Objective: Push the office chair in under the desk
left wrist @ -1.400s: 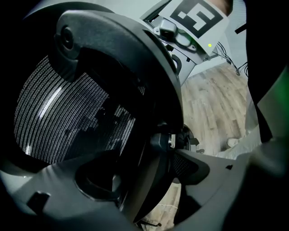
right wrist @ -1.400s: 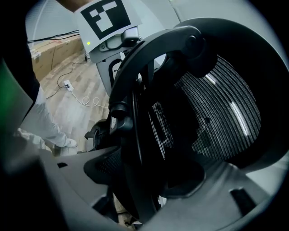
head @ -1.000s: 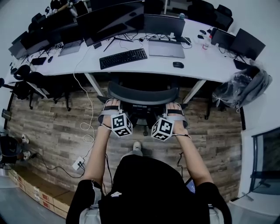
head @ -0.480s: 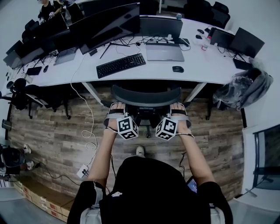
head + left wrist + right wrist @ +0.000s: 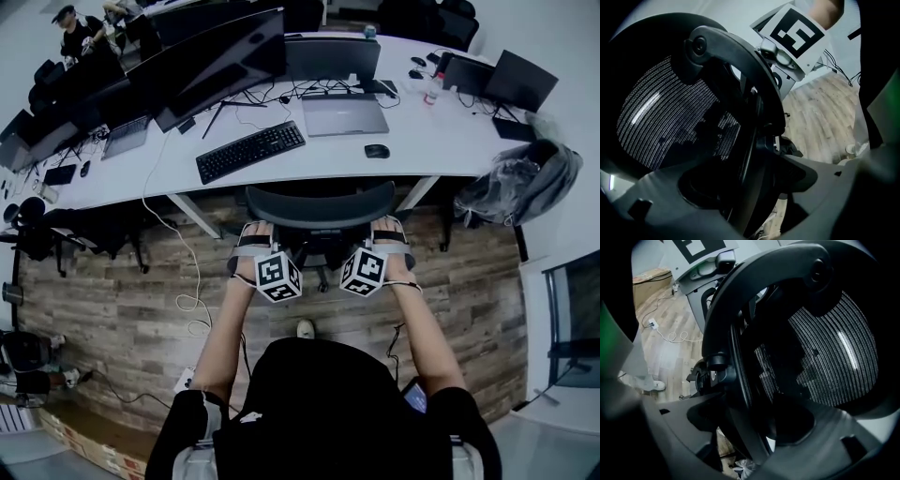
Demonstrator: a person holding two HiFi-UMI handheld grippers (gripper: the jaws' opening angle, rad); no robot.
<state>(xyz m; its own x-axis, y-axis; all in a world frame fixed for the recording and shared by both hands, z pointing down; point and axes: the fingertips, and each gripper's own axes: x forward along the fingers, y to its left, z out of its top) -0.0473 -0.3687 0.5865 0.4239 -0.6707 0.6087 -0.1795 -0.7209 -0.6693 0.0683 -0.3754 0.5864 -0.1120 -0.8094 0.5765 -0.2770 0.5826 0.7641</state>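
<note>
The black mesh-backed office chair (image 5: 319, 207) stands at the white desk (image 5: 422, 150), its backrest top close to the desk's front edge and its seat hidden beneath. My left gripper (image 5: 253, 231) is on the left end of the backrest, my right gripper (image 5: 386, 228) on the right end. In the left gripper view the backrest's rim (image 5: 754, 117) runs between the jaws of the left gripper (image 5: 750, 187), which sit shut on it. The right gripper view mirrors this: the rim (image 5: 740, 366) is clamped by the right gripper (image 5: 750, 427), with mesh (image 5: 829, 352) beyond.
On the desk lie a keyboard (image 5: 250, 150), a laptop (image 5: 341, 114), a mouse (image 5: 377, 150) and several monitors (image 5: 211, 61). A grey bag (image 5: 525, 183) rests at the desk's right end. A white cable (image 5: 192, 281) trails over the wooden floor. Other chairs (image 5: 37, 187) stand at left.
The chair has rolled forward with both grippers on its backrest, so the gap between the backrest and the desk edge has narrowed. The camera has followed it forward.
</note>
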